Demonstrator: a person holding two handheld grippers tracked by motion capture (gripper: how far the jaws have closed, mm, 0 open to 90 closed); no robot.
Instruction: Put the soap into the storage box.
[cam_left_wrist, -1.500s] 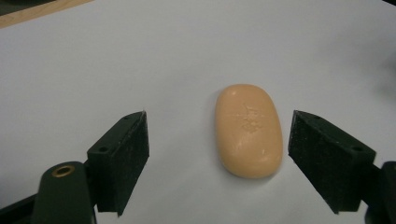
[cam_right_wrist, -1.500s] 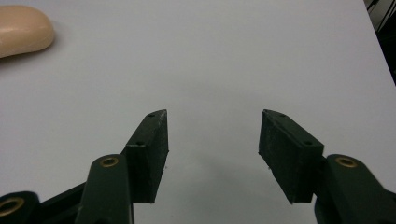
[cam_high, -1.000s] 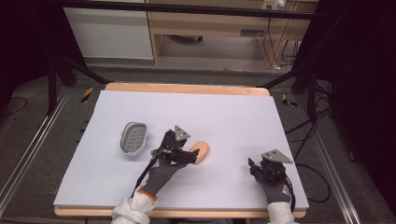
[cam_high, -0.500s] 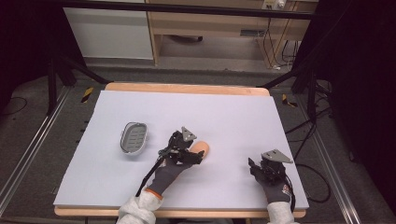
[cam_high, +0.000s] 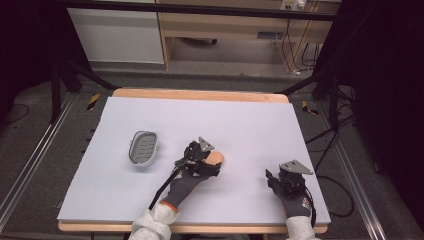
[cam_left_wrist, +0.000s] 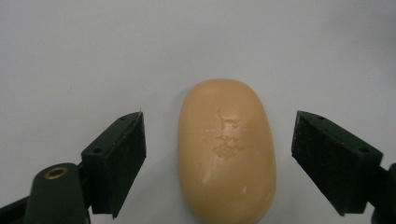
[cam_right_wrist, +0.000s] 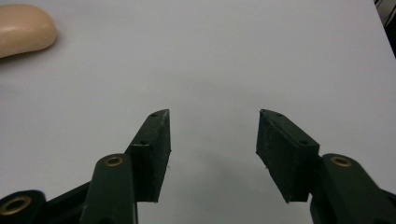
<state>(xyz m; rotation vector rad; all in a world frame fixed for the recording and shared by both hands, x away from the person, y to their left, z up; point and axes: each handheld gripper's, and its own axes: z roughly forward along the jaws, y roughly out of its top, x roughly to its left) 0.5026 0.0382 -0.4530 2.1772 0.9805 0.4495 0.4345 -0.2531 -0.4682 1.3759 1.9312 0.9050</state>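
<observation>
Soap (cam_left_wrist: 227, 154) is what I have under my left tool (cam_left_wrist: 218, 158) at this moment. It is an oval bar with a peach, light orange colour and a smooth, slightly matte surface. On its top face I see a small pressed mark in the middle, with a thin crack line above it, and a few pale specks lower down. The ends are rounded and the bar lies flat on the white tabletop (cam_high: 250, 120), with its long side pointing away from the tool's camera.

My left tool stands wide. Its jaws have just been opening, and the soap is between them, but the black pads (cam_left_wrist: 119, 161) do not touch it; I see a strip of white tabletop on each side of the bar. In the high view the left tool (cam_high: 212, 161) is over the soap (cam_high: 217, 158), a little to the left of the tabletop's middle and toward my side.

A grey oval soap dish (cam_high: 143, 148) lies further left, apart from the bar.

My right tool (cam_right_wrist: 212, 154) is also open, with nothing between its jaws, low over bare tabletop. In its view the soap (cam_right_wrist: 23, 29) appears at the upper left corner, well apart.
</observation>
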